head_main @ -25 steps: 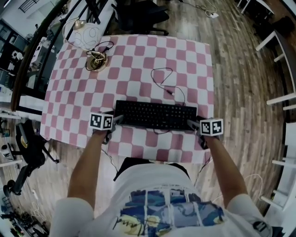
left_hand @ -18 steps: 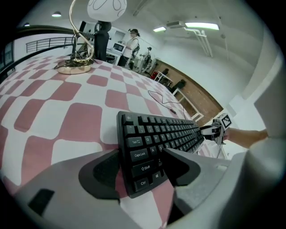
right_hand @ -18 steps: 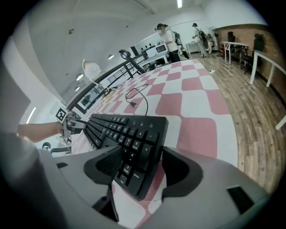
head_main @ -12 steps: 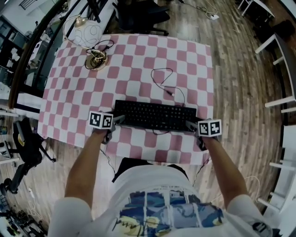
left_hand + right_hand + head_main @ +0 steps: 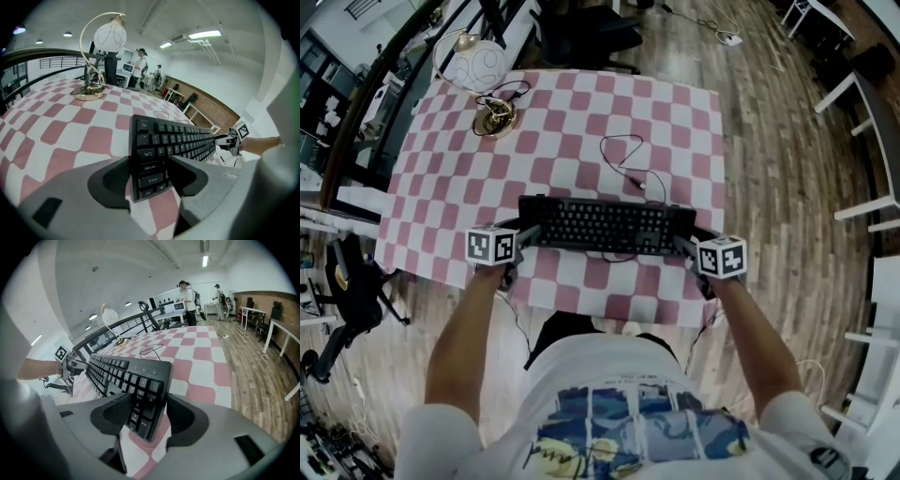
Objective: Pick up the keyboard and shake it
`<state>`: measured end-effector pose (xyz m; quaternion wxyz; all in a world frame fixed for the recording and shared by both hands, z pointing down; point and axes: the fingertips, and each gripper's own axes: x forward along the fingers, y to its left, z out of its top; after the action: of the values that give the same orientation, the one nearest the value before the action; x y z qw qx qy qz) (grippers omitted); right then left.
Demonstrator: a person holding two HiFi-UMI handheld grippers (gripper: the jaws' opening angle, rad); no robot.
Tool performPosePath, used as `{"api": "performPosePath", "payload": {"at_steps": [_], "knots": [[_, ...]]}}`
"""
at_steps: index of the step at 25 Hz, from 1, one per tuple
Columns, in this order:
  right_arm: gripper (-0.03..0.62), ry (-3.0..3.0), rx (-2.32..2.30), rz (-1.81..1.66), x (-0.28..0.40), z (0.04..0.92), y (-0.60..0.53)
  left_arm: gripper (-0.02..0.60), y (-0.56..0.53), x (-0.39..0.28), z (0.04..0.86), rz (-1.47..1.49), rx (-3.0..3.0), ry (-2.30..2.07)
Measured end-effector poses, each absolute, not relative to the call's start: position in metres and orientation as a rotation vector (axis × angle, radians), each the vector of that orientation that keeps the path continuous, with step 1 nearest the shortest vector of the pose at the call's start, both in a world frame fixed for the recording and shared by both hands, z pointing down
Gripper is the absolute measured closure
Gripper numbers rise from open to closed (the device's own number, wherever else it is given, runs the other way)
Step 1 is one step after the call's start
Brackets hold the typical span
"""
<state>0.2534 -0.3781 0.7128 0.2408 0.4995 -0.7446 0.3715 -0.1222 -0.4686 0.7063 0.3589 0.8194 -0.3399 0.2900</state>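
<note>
My left tool (image 5: pixel 522 235) and right tool (image 5: pixel 682 245), jaws just tightened, grip the keyboard (image 5: pixel 600 225) by its ends, raised off the bench (image 5: pixel 581 112); shaking remains.

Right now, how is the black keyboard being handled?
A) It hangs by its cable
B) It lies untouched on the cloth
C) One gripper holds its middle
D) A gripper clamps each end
D: the left gripper and the right gripper, whose jaws have just been closing, each have one end of the keyboard between their pads.
</note>
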Motion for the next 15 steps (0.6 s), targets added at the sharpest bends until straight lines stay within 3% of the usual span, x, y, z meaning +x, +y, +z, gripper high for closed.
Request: {"api": "performPosePath", "payload": {"at_steps": [15], "knots": [[0.365, -2.248, 1.429, 0.506, 0.249, 0.598, -0.374, 0.336, -0.436, -0.137, 0.605, 0.551, 2.294, -1.105]]}}
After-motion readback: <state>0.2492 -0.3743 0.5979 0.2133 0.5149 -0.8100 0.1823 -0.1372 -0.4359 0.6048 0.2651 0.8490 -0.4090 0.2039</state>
